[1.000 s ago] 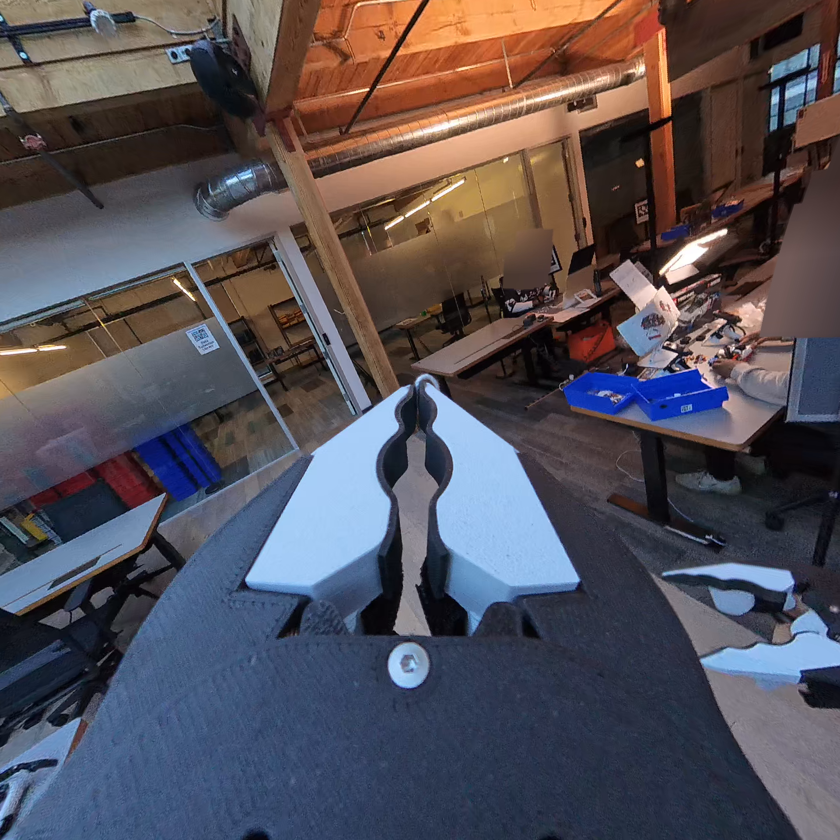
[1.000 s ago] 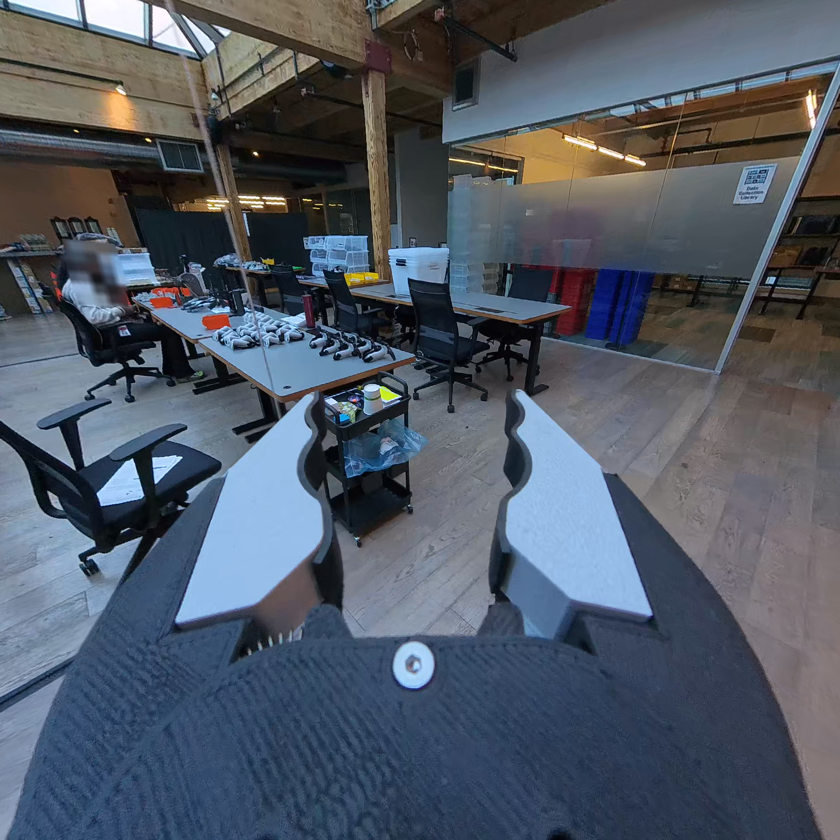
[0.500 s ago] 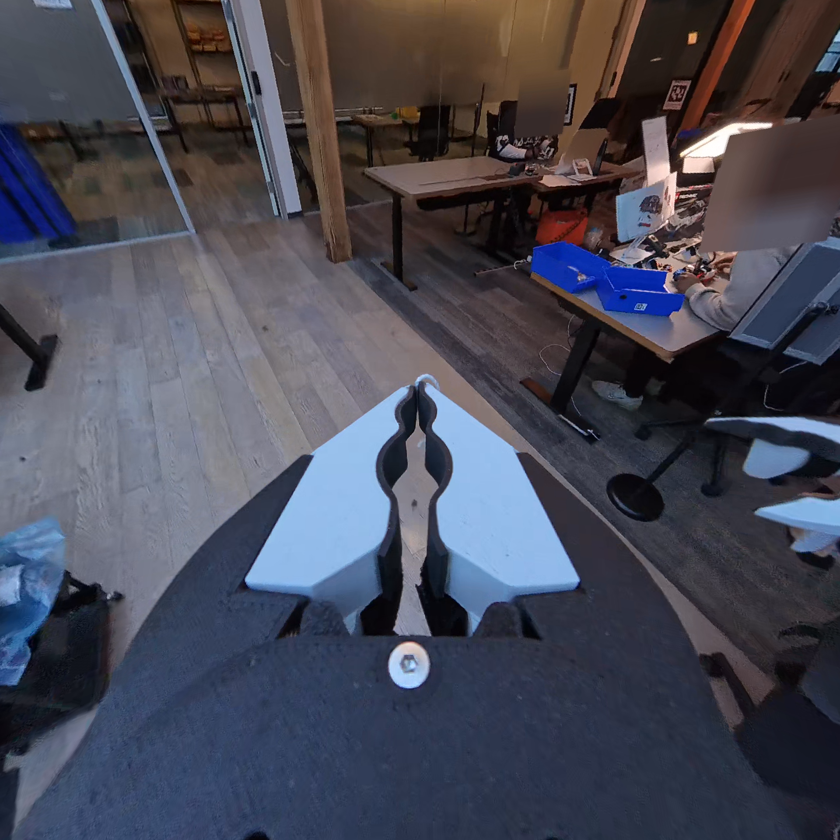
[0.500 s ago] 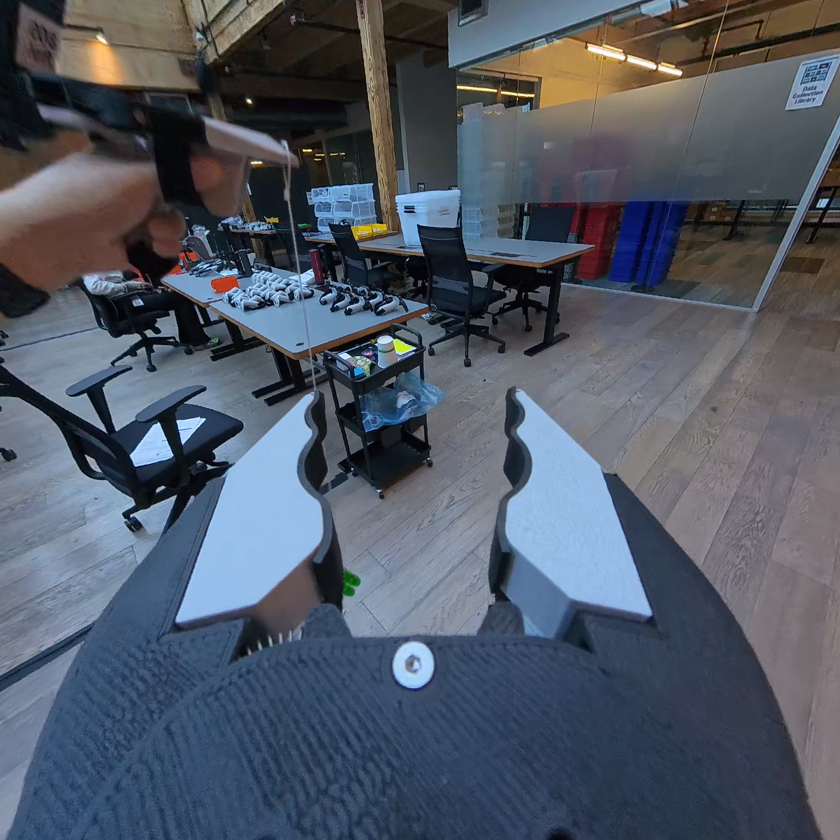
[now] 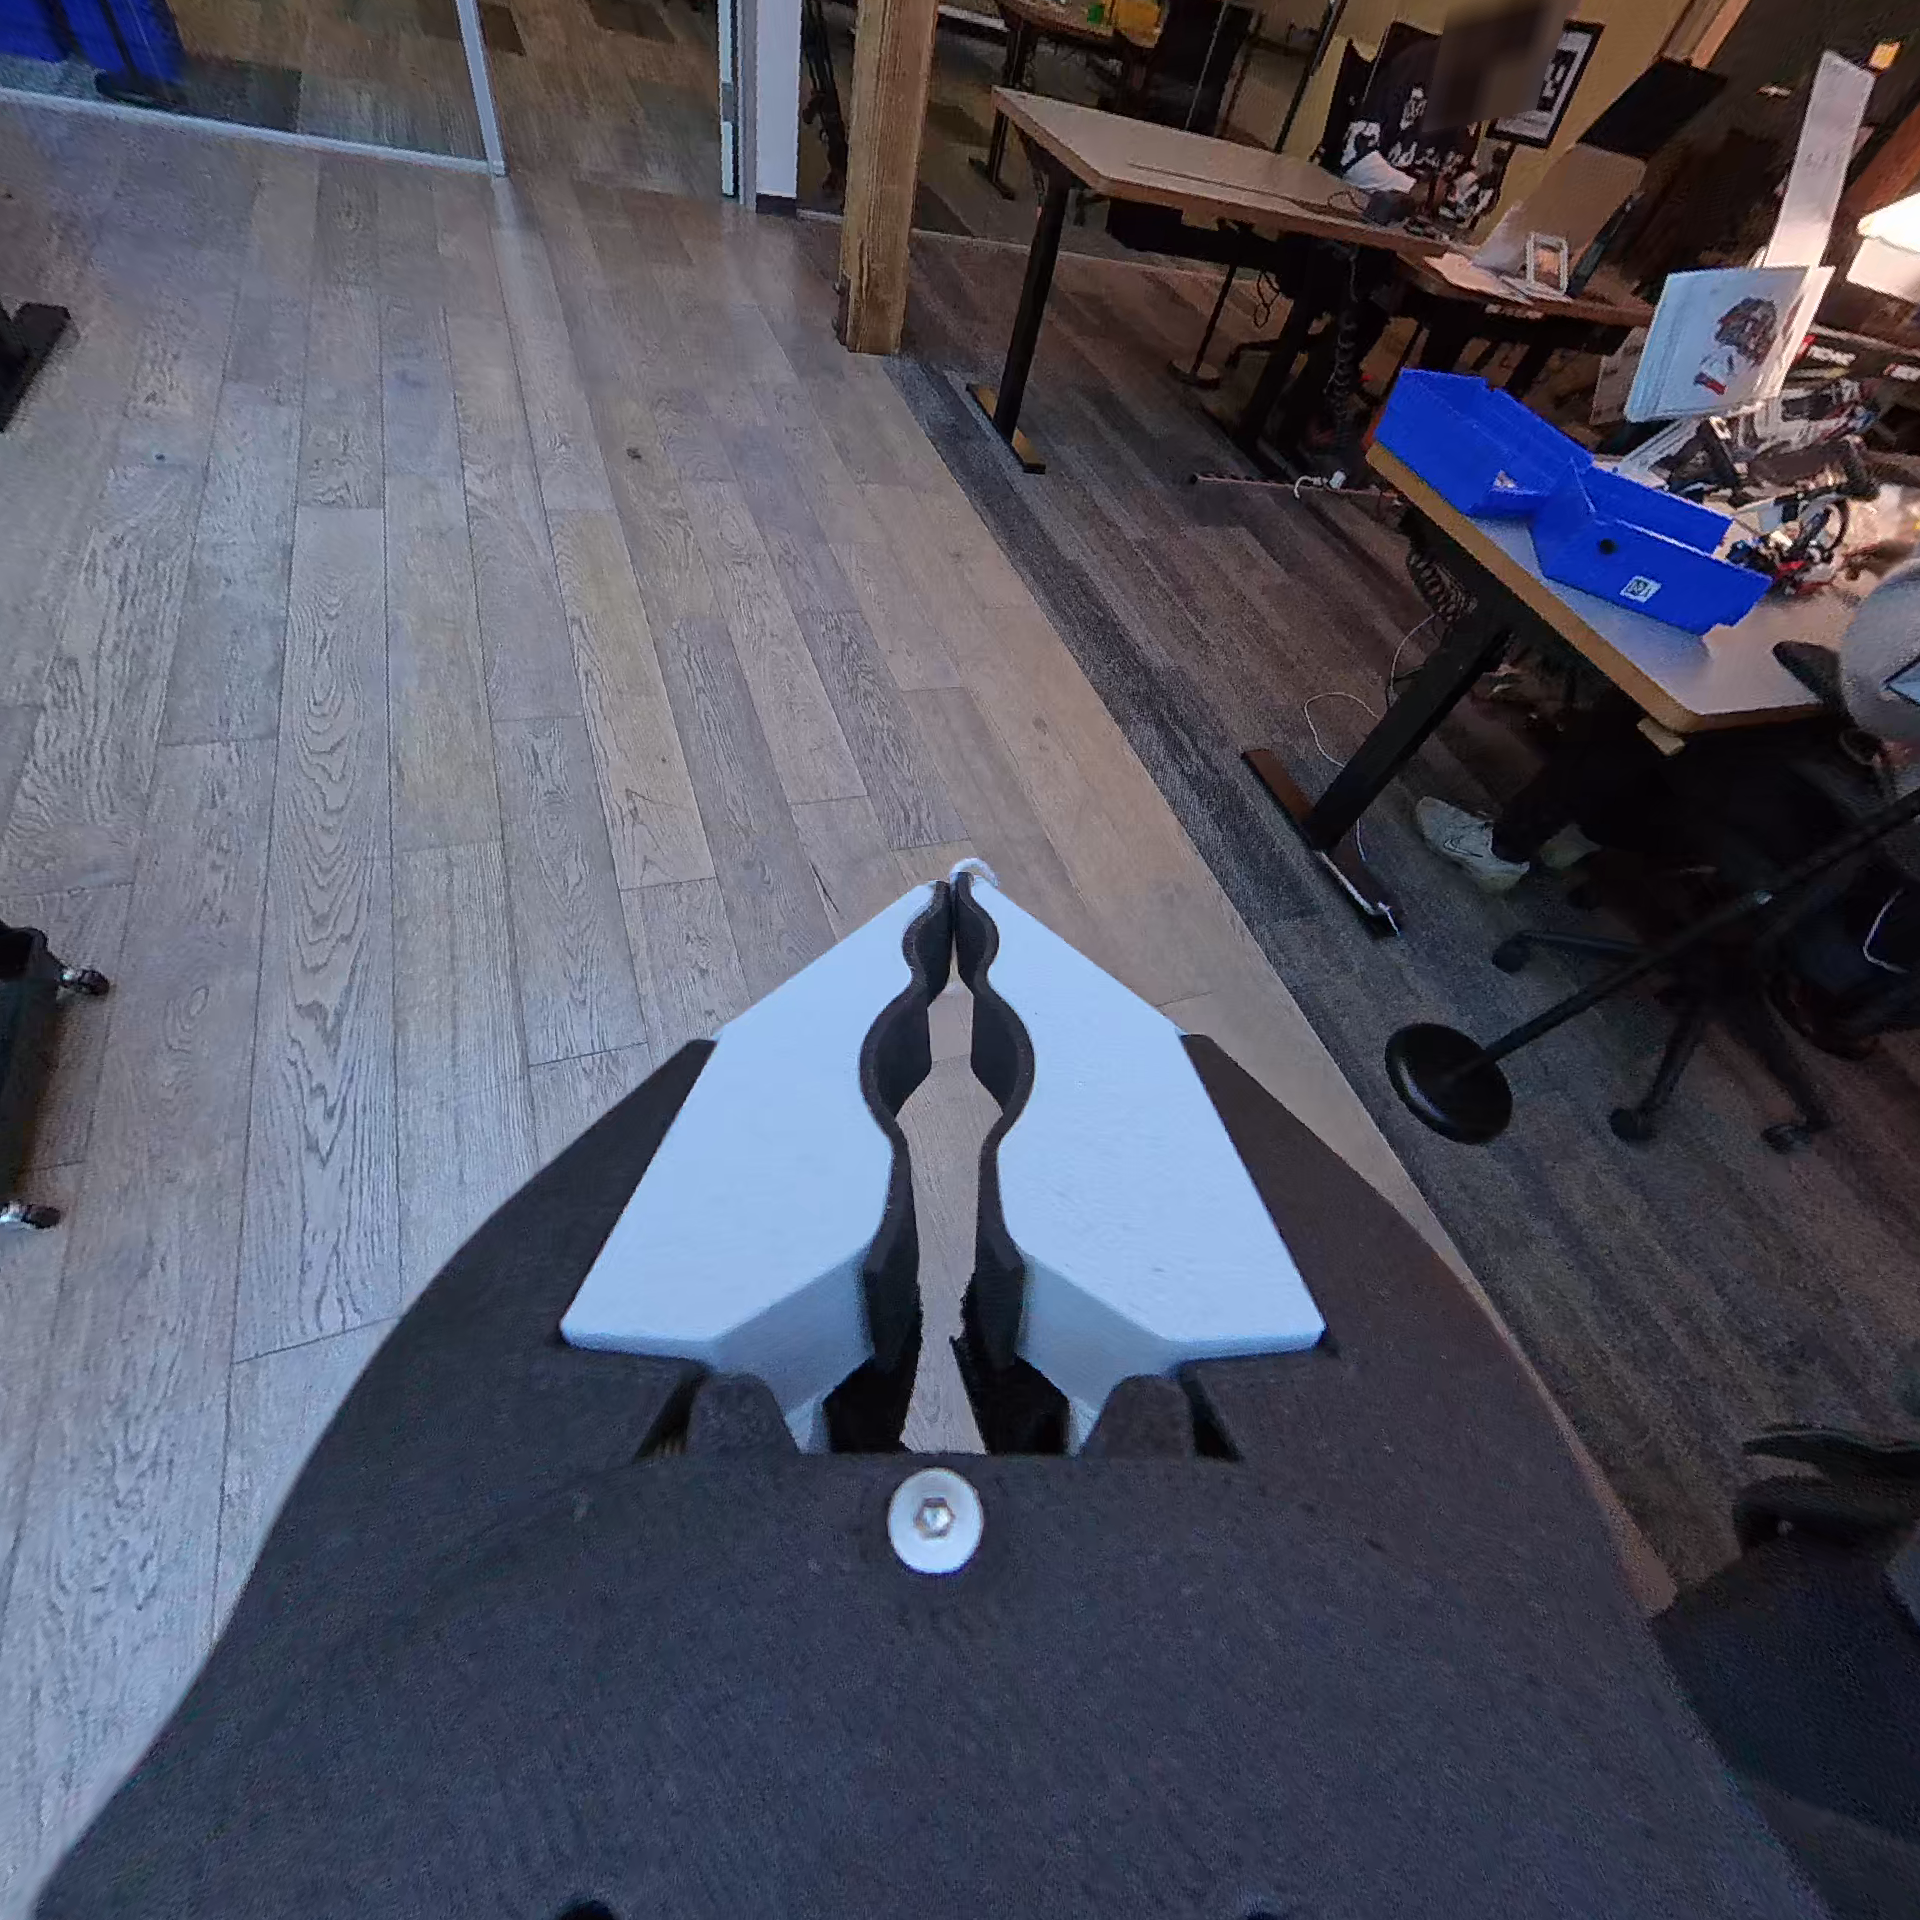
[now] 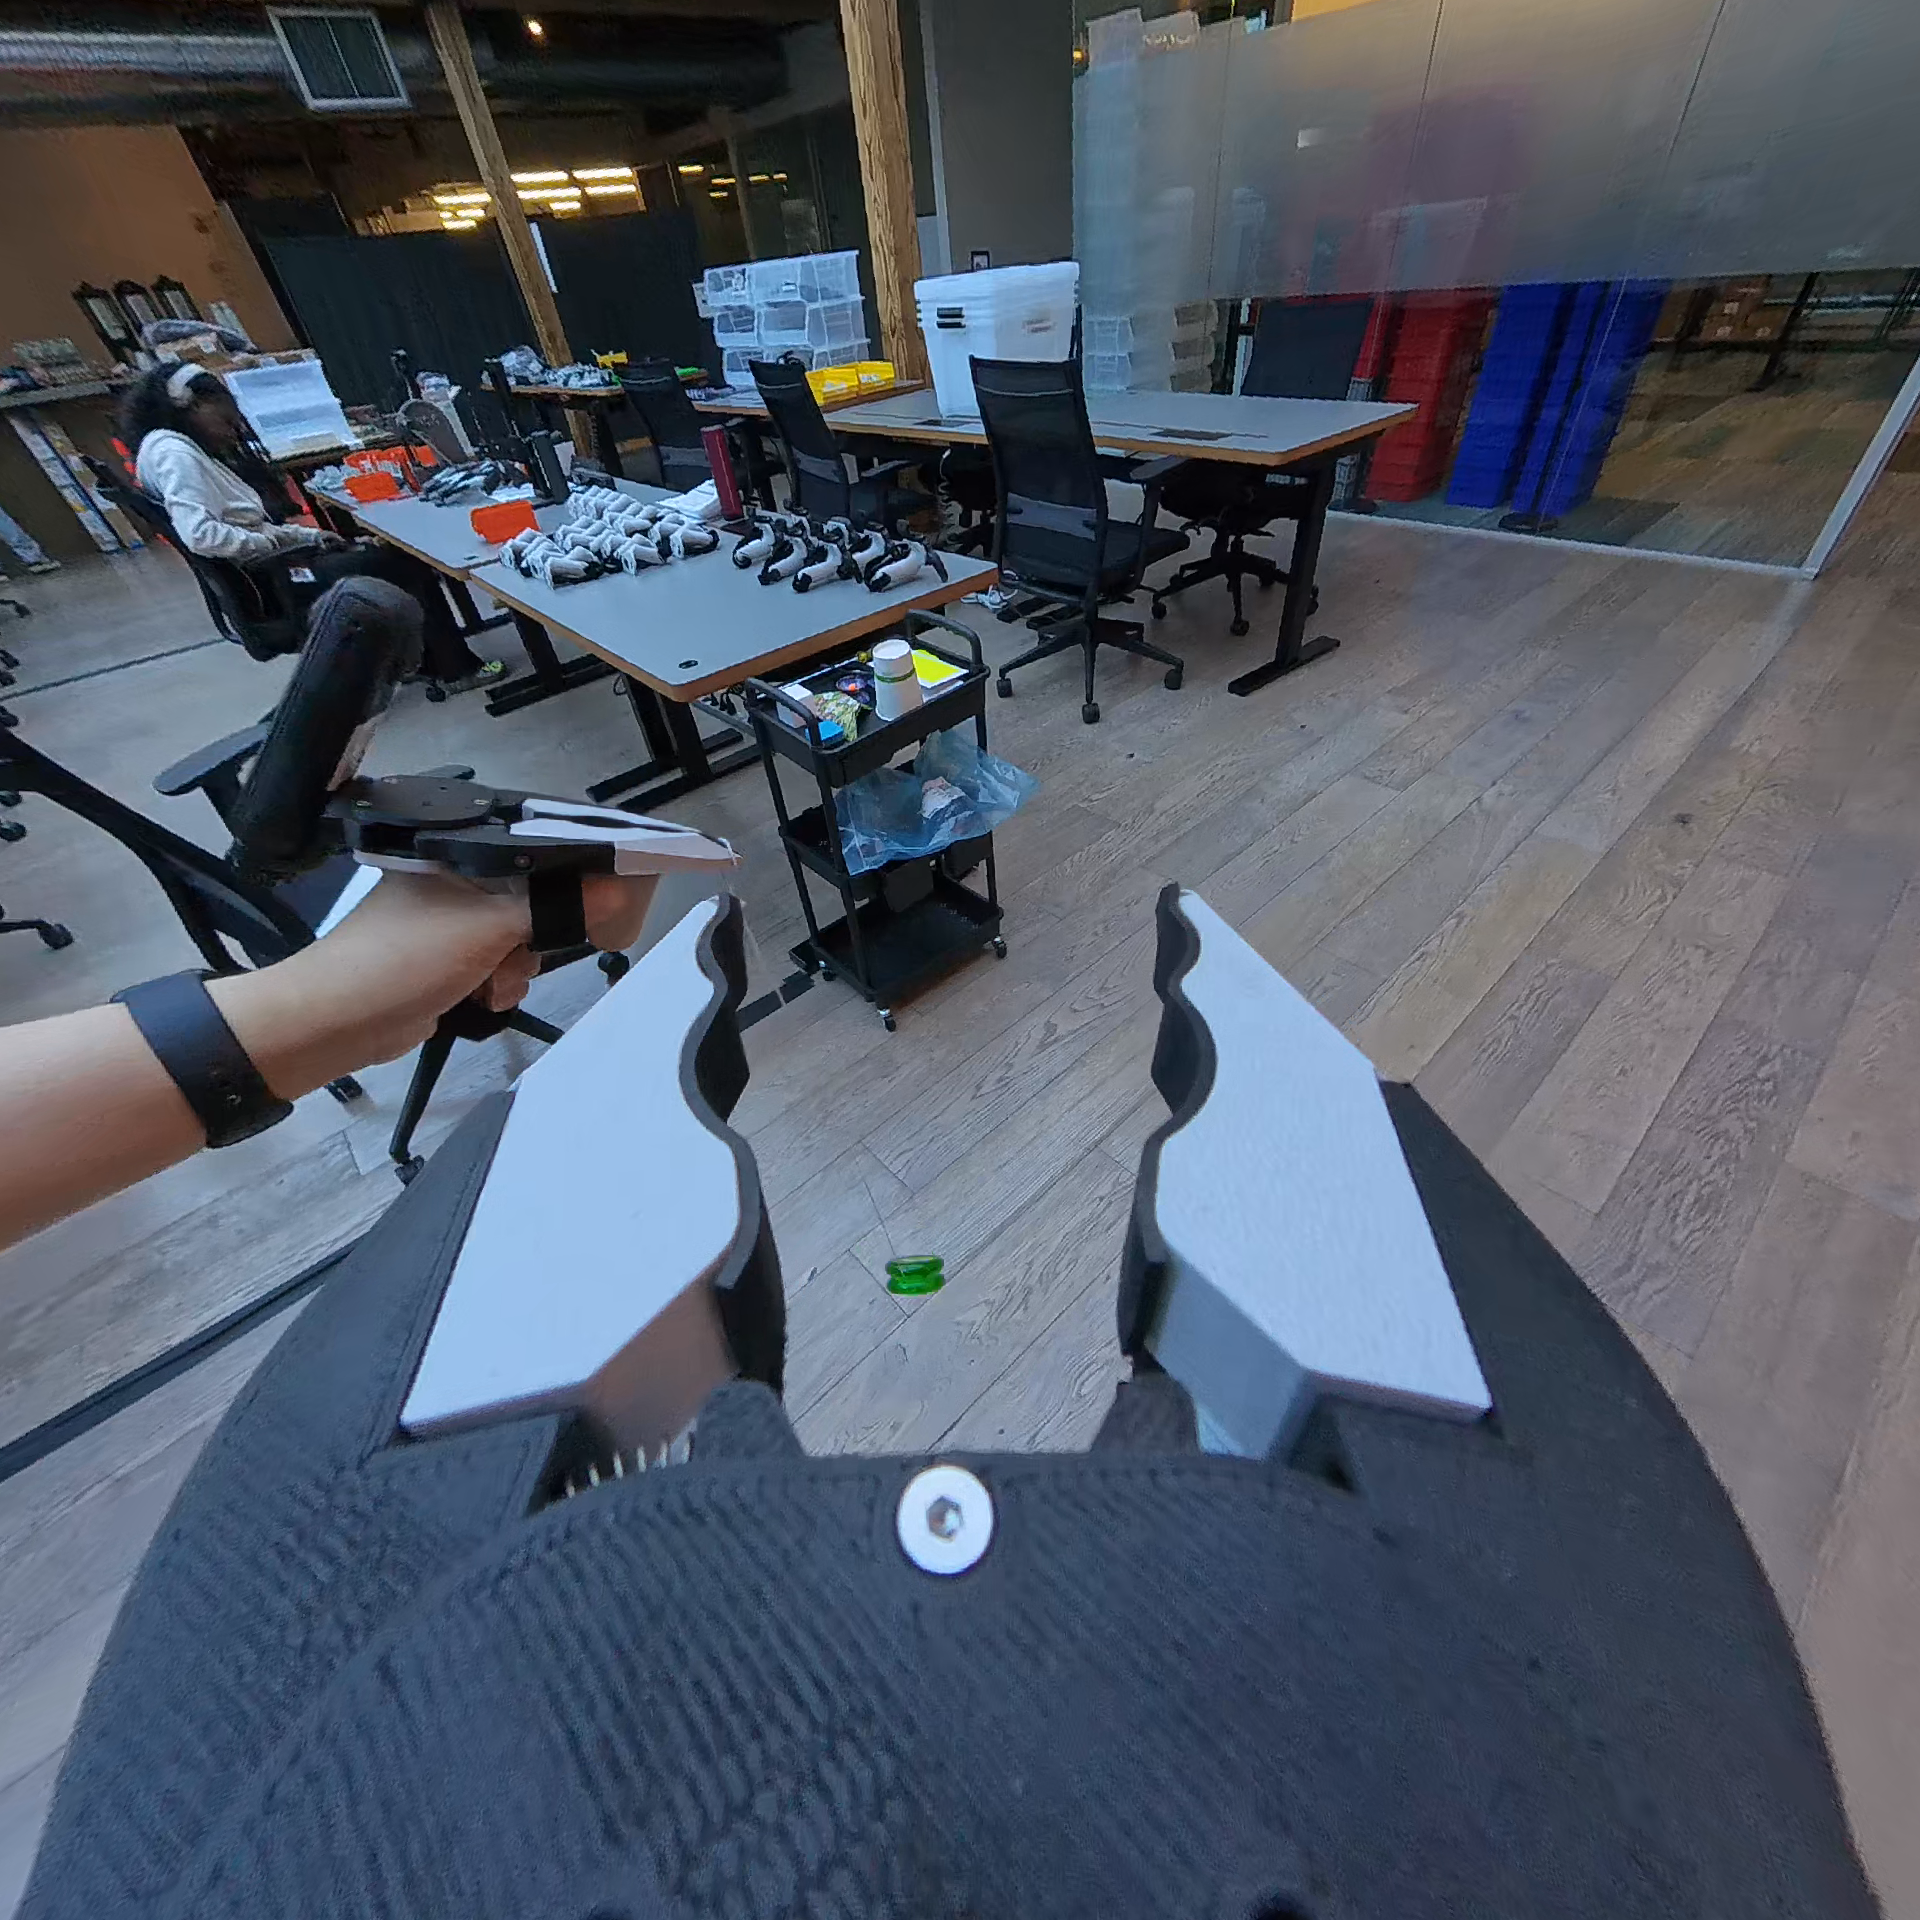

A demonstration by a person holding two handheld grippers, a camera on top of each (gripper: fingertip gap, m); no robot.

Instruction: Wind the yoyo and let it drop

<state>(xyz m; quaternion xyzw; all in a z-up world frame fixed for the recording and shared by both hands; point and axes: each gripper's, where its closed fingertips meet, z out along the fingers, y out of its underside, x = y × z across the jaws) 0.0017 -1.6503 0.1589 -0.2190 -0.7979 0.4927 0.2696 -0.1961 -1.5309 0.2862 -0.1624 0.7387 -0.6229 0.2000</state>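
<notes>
A small green yoyo [image 6: 915, 1275] is low down near the wooden floor, seen between the fingers of my right gripper [image 6: 948, 914], which is open and empty well above it. My left gripper [image 5: 954, 891] is shut, with a bit of white yoyo string [image 5: 966, 865] pinched at its tips. In the right wrist view the left gripper [image 6: 727, 858] is held level by a hand at the left. The string below it is too thin to make out. The yoyo is hidden in the left wrist view.
A black rolling cart [image 6: 883, 821] with a cup and bags stands ahead. Grey desks [image 6: 727, 613] with several devices, office chairs [image 6: 1070, 540] and a seated person [image 6: 218, 499] are behind it. A desk with blue bins [image 5: 1558, 520] and a round stand base [image 5: 1447, 1081] are at the right. About 25 centimeters separates my left fingertips from my right.
Both grippers have tilted and come down towards the floor. The left gripper has lowered in the right wrist view. The green yoyo has come into full view near the floor.
</notes>
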